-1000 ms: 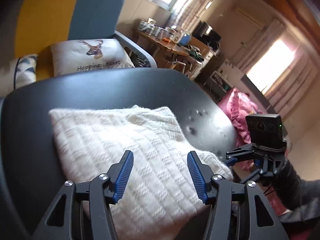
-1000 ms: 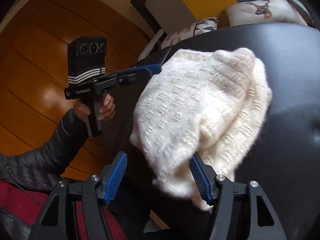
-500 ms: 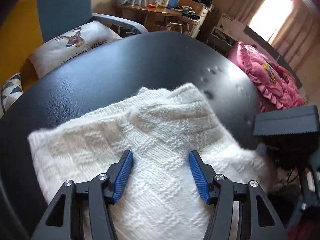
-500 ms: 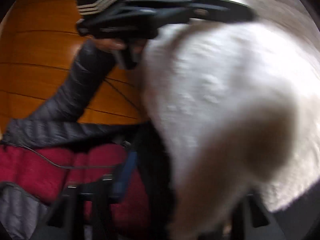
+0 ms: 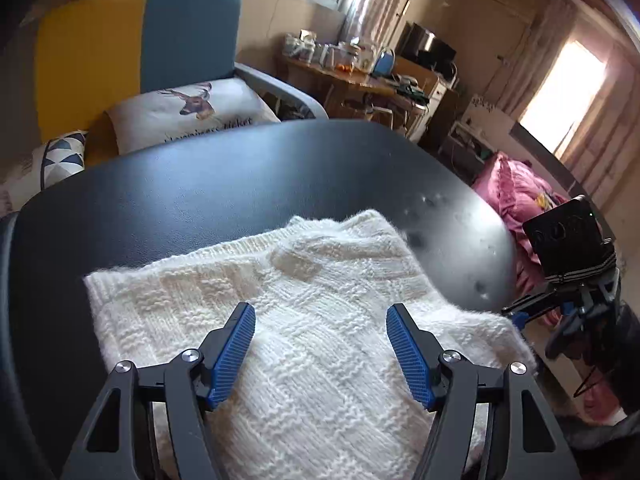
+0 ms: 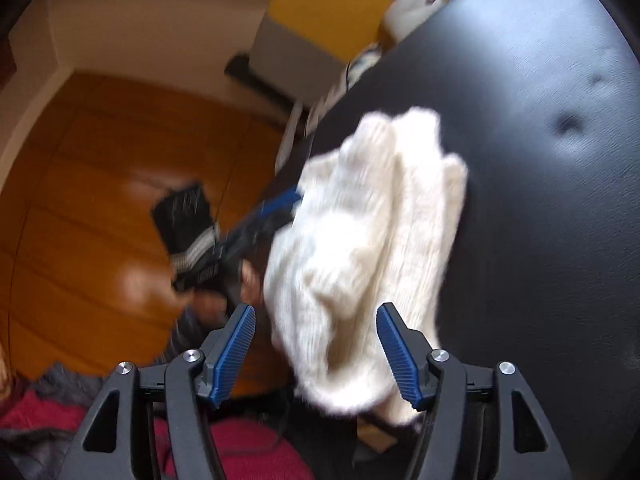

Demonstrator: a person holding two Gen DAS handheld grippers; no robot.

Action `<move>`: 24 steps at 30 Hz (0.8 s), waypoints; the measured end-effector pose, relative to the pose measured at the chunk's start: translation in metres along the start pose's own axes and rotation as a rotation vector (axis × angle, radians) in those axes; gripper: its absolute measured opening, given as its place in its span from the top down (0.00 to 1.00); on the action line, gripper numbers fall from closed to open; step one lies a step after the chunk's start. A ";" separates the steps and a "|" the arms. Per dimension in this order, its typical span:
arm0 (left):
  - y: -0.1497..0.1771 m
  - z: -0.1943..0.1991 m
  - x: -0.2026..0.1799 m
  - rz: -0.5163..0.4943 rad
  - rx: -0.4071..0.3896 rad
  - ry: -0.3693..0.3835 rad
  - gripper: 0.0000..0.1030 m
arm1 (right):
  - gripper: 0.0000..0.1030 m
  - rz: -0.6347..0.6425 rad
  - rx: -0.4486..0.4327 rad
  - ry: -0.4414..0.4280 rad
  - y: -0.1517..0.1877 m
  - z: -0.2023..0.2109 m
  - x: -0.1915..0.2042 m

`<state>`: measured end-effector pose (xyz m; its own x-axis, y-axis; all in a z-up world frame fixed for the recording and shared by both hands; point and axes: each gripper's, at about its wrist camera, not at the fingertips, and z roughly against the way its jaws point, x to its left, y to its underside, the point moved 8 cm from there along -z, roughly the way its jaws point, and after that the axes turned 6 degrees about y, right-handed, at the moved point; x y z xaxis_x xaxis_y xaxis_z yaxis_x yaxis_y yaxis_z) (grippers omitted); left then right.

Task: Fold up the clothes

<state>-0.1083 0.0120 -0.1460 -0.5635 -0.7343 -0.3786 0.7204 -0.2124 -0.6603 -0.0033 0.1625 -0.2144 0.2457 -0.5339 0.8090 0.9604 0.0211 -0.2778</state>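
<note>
One cream-white knitted sweater with a raised basket-weave texture lies folded into a thick, fuzzy-edged bundle on the near part of a black, matte, round-cornered leather-like table, its near end reaching the table's near edge; in the right wrist view the same sweater shows as a stack of soft rounded folds, somewhat blurred, overhanging the table's edge. Two grippers are in view. The left gripper hovers over the near half of the sweater with its two blue ribbed pads spread wide and nothing between them; whether the pads touch the knit cannot be told. The right gripper is likewise spread wide, its blue pads flanking the sweater's near lower fold without pinching it; the right-hand pad appears just against the fabric. From the left wrist view the right gripper sits just off the table's right edge, beside the sweater's right corner. Several small dimples dent the table surface to the right of the sweater. Beyond the far edge stands one yellow and blue upholstered chair holding one white cushion printed with a deer. Far right lies a heap of pink ruffled fabric; orange-brown glossy wood flooring shows on the left in the right wrist view.
</note>
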 end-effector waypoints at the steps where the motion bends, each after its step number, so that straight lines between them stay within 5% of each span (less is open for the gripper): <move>1: 0.003 0.006 -0.001 0.014 -0.026 -0.006 0.33 | 0.37 -0.016 -0.017 0.004 -0.003 -0.002 -0.002; 5: 0.022 0.023 -0.014 0.019 -0.100 -0.032 0.33 | 0.37 -0.079 -0.028 0.038 -0.020 -0.025 -0.015; 9: 0.039 0.029 -0.035 -0.032 -0.114 -0.019 0.33 | 0.43 0.015 -0.054 0.102 -0.048 -0.044 -0.011; 12: 0.045 0.028 -0.044 -0.070 -0.111 -0.027 0.33 | 0.76 0.189 -0.038 0.266 -0.052 -0.053 0.001; 16: 0.043 0.031 -0.045 -0.076 -0.124 -0.025 0.33 | 0.84 0.446 -0.062 0.521 -0.053 -0.051 0.037; 19: 0.048 0.029 -0.046 -0.093 -0.102 -0.009 0.32 | 0.84 0.670 0.018 0.803 -0.061 -0.058 0.019; 24: 0.071 0.006 -0.053 -0.209 -0.026 -0.053 0.31 | 0.83 0.563 -0.014 0.752 -0.062 -0.047 -0.018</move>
<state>-0.0248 0.0321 -0.1685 -0.6770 -0.7089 -0.1980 0.5793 -0.3472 -0.7375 -0.0733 0.1313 -0.2358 0.5194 -0.8545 0.0077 0.7232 0.4347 -0.5366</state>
